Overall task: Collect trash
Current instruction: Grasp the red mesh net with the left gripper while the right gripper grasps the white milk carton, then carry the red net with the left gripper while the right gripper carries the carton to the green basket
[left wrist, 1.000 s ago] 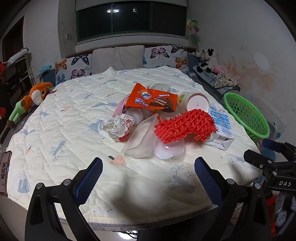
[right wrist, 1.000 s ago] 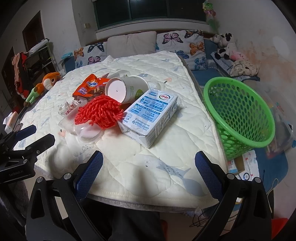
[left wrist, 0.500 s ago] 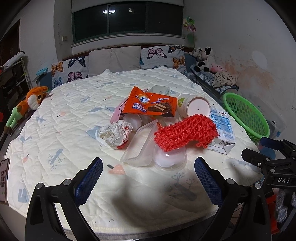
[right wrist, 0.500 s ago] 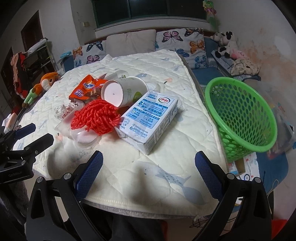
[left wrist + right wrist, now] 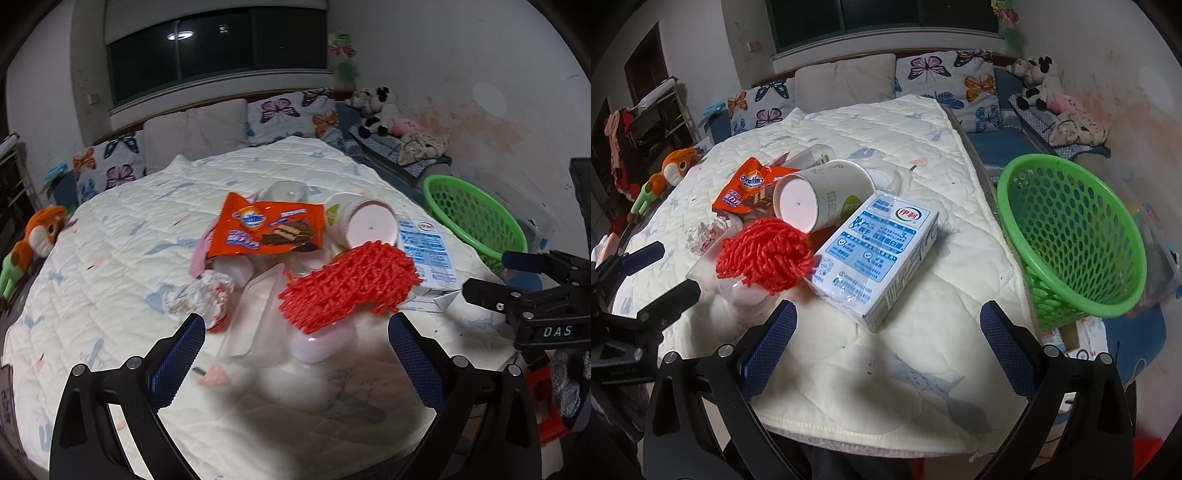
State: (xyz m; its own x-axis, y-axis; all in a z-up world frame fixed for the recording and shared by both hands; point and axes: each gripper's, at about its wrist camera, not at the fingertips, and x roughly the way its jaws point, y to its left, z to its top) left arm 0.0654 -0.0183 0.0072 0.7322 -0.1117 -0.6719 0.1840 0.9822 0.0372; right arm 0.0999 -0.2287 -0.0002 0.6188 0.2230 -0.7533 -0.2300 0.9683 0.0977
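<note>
Both grippers hang spread wide and empty over the near edge of the bed (image 5: 923, 155). From the right gripper (image 5: 888, 343) the carton (image 5: 877, 254) lies closest, at 12 o'clock, long axis running toward 1 o'clock; this hand looks the nearer one to it. The left gripper (image 5: 295, 350) faces the red net (image 5: 347, 288) at 12 o'clock, touching nothing. Beyond lie the cup (image 5: 823, 195) and wrapper (image 5: 266, 229). The basket (image 5: 1071, 240) stands off the bed at the right gripper's 2 o'clock.
</note>
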